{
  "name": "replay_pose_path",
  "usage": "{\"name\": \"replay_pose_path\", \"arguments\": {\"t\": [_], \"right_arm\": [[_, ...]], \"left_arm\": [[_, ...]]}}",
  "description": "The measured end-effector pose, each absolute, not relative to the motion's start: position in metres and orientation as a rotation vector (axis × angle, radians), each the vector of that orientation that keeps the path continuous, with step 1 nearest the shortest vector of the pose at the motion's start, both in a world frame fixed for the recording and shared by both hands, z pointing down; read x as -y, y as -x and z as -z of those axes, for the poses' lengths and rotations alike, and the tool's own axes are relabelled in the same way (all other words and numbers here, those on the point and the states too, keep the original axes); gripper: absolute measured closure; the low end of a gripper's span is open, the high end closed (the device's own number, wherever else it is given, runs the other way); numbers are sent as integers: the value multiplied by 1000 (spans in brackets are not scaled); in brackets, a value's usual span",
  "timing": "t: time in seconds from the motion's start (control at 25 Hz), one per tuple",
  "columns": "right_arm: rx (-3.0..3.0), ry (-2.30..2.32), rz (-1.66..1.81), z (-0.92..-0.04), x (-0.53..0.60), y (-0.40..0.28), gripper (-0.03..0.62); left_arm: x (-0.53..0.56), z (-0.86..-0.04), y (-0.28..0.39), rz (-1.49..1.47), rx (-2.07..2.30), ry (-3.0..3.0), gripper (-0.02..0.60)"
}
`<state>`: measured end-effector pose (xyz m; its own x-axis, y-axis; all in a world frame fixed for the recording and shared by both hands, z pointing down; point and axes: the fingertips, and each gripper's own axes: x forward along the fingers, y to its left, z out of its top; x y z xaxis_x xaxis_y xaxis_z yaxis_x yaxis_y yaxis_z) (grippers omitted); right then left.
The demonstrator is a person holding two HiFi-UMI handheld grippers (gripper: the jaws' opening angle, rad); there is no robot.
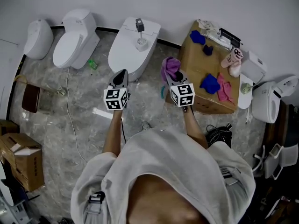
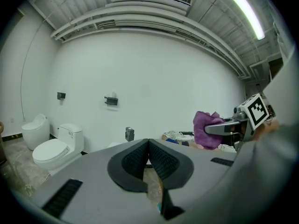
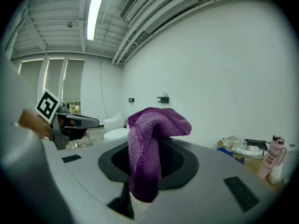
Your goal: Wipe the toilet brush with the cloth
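Note:
My right gripper (image 1: 174,76) is shut on a purple cloth (image 1: 170,66), which bunches up over its tips and hangs down between the jaws (image 3: 148,146). The left gripper (image 1: 122,74) is held level beside it, about a hand's width to the left, jaws shut with nothing between them (image 2: 148,143). Both hover over the marble floor just in front of a white toilet (image 1: 128,48). A small grey upright object (image 1: 139,30) stands on that toilet's top; I cannot tell whether it is the brush. In the left gripper view the cloth (image 2: 205,129) shows at the right.
A cardboard box (image 1: 196,85) at the right carries blue cloths (image 1: 210,83), pink cloths (image 1: 224,88) and a pink bottle (image 1: 232,57). Another toilet (image 1: 74,43) and a urinal (image 1: 37,38) stand at the left. Cardboard boxes (image 1: 23,160) sit at lower left; a cable (image 1: 69,111) crosses the floor.

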<state>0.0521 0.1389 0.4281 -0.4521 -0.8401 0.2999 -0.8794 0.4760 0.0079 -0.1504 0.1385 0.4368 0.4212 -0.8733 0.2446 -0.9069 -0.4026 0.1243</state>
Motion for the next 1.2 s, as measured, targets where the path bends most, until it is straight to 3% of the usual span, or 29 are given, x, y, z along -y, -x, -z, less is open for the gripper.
{"name": "replay_pose_path", "arguments": {"t": [0.64,1.2], "right_arm": [[2407,-1493,-295,-457,-80,-64,471],[2491,-1391,-349,-468,51,-64,471]], "left_arm": [[-67,-464,131,-253,1469,-2447,561],[52,-456,125,-319,1567,-2395,561]]}}
